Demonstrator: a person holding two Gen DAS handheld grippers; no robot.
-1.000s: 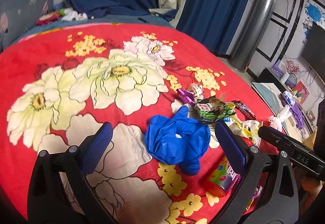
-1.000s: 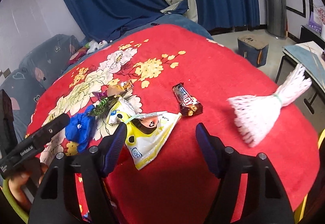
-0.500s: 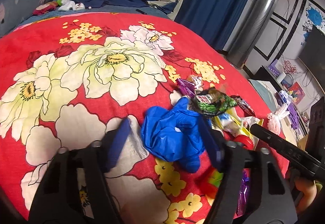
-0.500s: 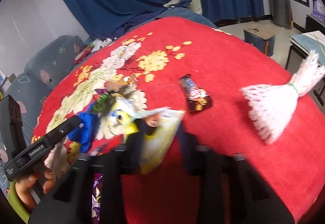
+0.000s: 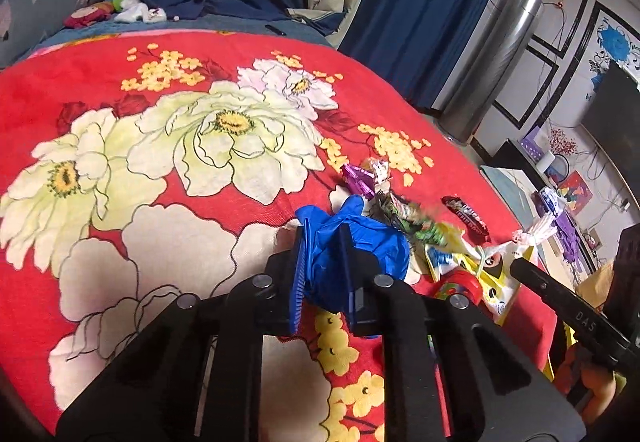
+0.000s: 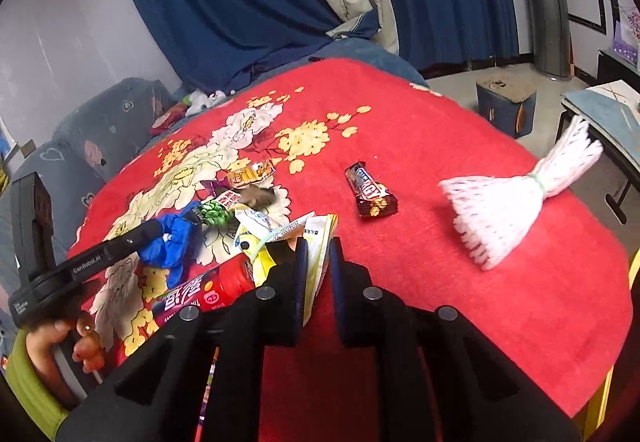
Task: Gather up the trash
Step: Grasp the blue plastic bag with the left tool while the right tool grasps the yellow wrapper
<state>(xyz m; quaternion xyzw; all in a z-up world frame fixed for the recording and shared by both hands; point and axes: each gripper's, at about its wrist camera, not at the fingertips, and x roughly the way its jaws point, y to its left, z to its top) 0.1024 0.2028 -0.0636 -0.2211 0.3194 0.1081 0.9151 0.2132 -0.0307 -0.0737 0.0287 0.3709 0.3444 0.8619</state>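
On the red flowered cloth (image 5: 248, 209) lies a heap of trash. My left gripper (image 5: 322, 238) is closing, and its blue pads squeeze the crumpled blue glove (image 5: 380, 250). My right gripper (image 6: 318, 248) is closing too, its pads pinching the edge of the yellow-and-white snack bag (image 6: 318, 230). Between the two lie a green wrapper (image 6: 216, 211), a purple wrapper (image 5: 358, 179) and a red bottle (image 6: 208, 294). A brown chocolate bar (image 6: 370, 193) lies apart to the right. The blue glove (image 6: 172, 242) also shows in the right wrist view.
A white foam net (image 6: 508, 209) lies near the cloth's right edge. Blue curtains (image 6: 248, 1) hang behind, and a grey sofa (image 6: 100, 129) stands at the left. A small blue stool (image 6: 506, 105) sits on the floor beyond the edge.
Both grippers went from wide open to closed: the left on the blue glove, the right on the yellow-and-white snack bag. The right gripper moved left towards the bag.
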